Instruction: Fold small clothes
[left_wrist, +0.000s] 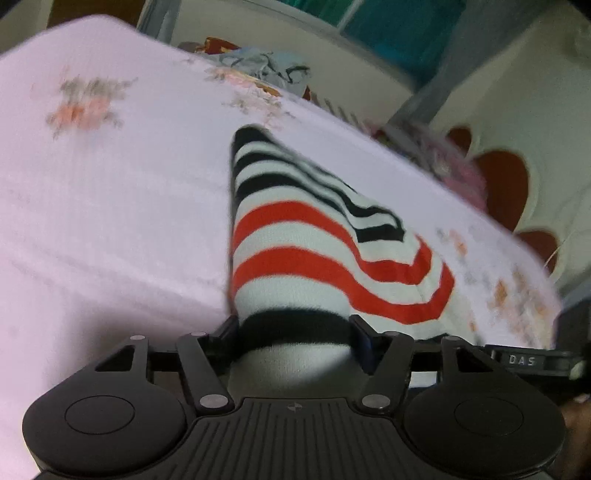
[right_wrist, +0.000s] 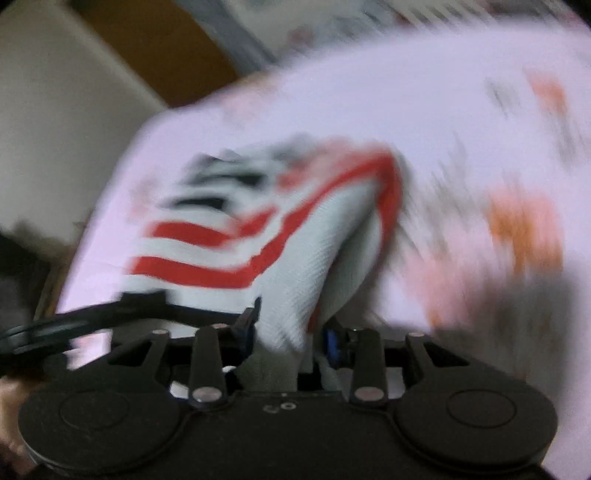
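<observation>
A pale pink bedsheet (left_wrist: 110, 206) printed with small orange-and-grey flower sprigs is covering the bed and filling most of both views; in the right wrist view the bedsheet (right_wrist: 443, 110) is smeared by motion blur. Beyond its far edge a white headboard (left_wrist: 517, 122) with dark red scalloped cut-outs is showing at the right, and a heap of grey-blue and red clothes (left_wrist: 266, 68) is lying at the far side of the bed.

A striped garment (left_wrist: 295, 240), white with black bands at its far end and red bands nearer, is lying over the sheet and rising toward both grippers. In the right wrist view the striped garment (right_wrist: 258, 236) is draping from the left up into the fingers, its white inner face turned toward the camera.

The left gripper (left_wrist: 293, 336) is pinching the near black-banded edge, its fingers (left_wrist: 360, 328) clamped on the cloth at each side. The right gripper (right_wrist: 290, 325) is likewise gripping a bunched white fold, though the blur is making the exact contact hard to read; it appears closed on the fabric. The tip of the other gripper is showing at the near right edge of the left wrist view and the near left of the right wrist view.
</observation>
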